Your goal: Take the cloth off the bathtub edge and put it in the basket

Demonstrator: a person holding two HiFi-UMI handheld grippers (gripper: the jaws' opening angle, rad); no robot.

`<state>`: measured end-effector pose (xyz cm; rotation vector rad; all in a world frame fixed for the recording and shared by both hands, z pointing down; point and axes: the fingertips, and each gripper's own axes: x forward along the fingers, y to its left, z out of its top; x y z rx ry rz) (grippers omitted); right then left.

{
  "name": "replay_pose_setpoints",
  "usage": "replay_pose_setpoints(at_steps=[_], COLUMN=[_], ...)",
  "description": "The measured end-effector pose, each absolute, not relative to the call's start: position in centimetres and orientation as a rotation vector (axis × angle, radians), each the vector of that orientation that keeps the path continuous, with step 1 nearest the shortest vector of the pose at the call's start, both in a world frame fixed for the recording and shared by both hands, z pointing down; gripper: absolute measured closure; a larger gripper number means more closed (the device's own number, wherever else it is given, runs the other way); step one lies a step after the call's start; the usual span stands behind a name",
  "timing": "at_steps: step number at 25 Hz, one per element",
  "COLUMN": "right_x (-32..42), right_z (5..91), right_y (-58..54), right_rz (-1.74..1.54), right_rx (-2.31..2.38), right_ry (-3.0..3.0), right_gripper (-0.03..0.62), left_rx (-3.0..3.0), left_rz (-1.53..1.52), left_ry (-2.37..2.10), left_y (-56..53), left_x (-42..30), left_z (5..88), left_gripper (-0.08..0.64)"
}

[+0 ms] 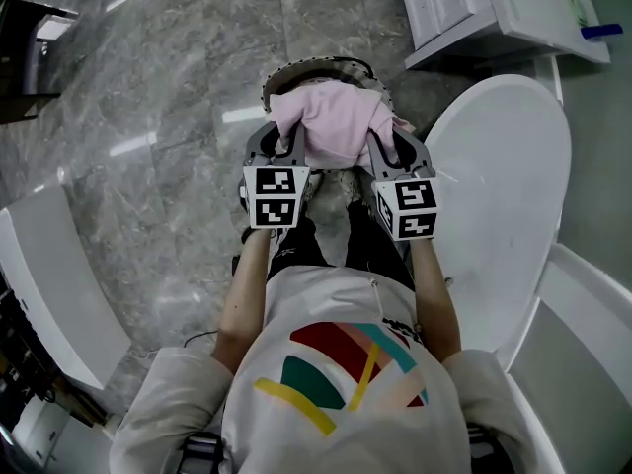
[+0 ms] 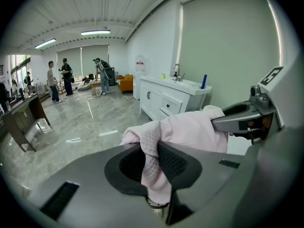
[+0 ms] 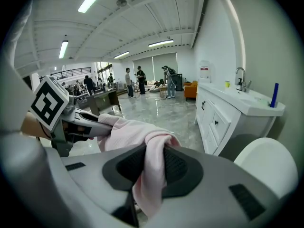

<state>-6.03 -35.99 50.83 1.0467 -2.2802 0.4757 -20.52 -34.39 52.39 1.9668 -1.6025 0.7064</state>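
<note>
Head cam top-down; L+R gripper cams close-up, shared cloth [image 1: 331,121]

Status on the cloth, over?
Grippers: left gripper and right gripper shut on cloth. It hangs over basket, not yet released. Nothing seen blocking.

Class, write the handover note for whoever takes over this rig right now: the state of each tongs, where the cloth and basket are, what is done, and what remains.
Grip: the left tongs are shut on the pink cloth; the right tongs are shut on its other side.
Places: the cloth is clear of the bathtub, slung between both tongs over the basket on the floor.
Done: cloth taken off the tub edge and brought to the basket.
Left: lower it in, open both tongs, draw back.
</note>
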Motion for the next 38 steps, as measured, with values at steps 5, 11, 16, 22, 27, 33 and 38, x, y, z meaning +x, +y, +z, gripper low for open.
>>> replay_pose_setpoints(at_steps=[5, 11, 16, 22, 27, 33, 38], right_x=[-6.5, -6.8, -6.5, -6.2, -5.9, -6.0, -5.7], right_z=[51.4, 52.2, 53.6, 55.3, 54.3, 54.3, 54.1], right_y=[-36.1, -36.6, -36.4, -36.9, -38.3, -37.3, -37.0], right_rz=[0.486, 0.502, 0.509, 0.611, 0.655, 0.620, 0.616], right_rx=[1.048, 1.020, 1.015, 1.076, 1.165, 1.125, 1.141], right_ry=[-2.270, -2.239, -2.188, -2.153, -2.159, -2.154, -2.137], right_gripper=[0.492, 0.474, 0.472, 0.420, 0.331, 0.331, 0.333], left_rx=[1.956, 1.918, 1.903, 1.859, 1.872, 1.897, 1.927], left_rz=[0.713, 0.753, 0.769, 0.767, 0.732, 0.724, 0.726], left_ry=[-1.606, -1.591, -1.567, -1.593, -1.622, -1.618, -1.562], left_y=[-34.4, -34.9, -34.6, -35.1, -36.2, -36.3, -36.0], left_x=[-20.9, -21.3, -21.0, -21.5, -22.0, -21.1, -19.7], left_z=[52.7, 53.8, 54.5, 55.8, 54.5, 53.8, 53.6], left_gripper=[0.480, 0.479, 0.482, 0.443, 0.348, 0.350, 0.354])
